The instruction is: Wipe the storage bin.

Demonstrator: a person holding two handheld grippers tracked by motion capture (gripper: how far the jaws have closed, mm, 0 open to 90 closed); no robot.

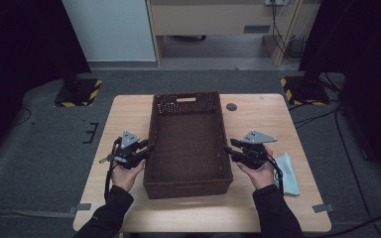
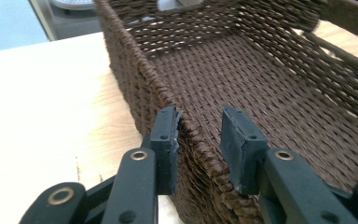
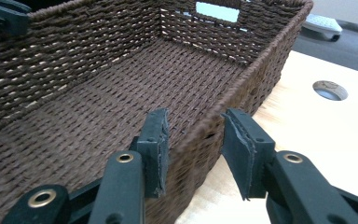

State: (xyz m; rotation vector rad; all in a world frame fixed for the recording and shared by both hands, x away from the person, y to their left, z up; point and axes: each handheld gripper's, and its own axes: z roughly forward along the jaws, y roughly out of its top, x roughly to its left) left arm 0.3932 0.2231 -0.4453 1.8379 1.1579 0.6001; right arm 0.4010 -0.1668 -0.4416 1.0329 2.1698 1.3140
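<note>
Basket (image 1: 187, 144) at frame centre on table (image 1: 273, 121), long axis running top to bottom. Left gripper (image 1: 146, 148) straddles left long rim, right gripper (image 1: 230, 148) right rim, both level with near half. Fingers (image 2: 165, 140) of each open, wall between, not clamped.

Dark brown woven basket (image 1: 187, 144) on a pale wood table (image 1: 129, 111); light blue cloth (image 1: 287, 173) at four o'clock.
</note>
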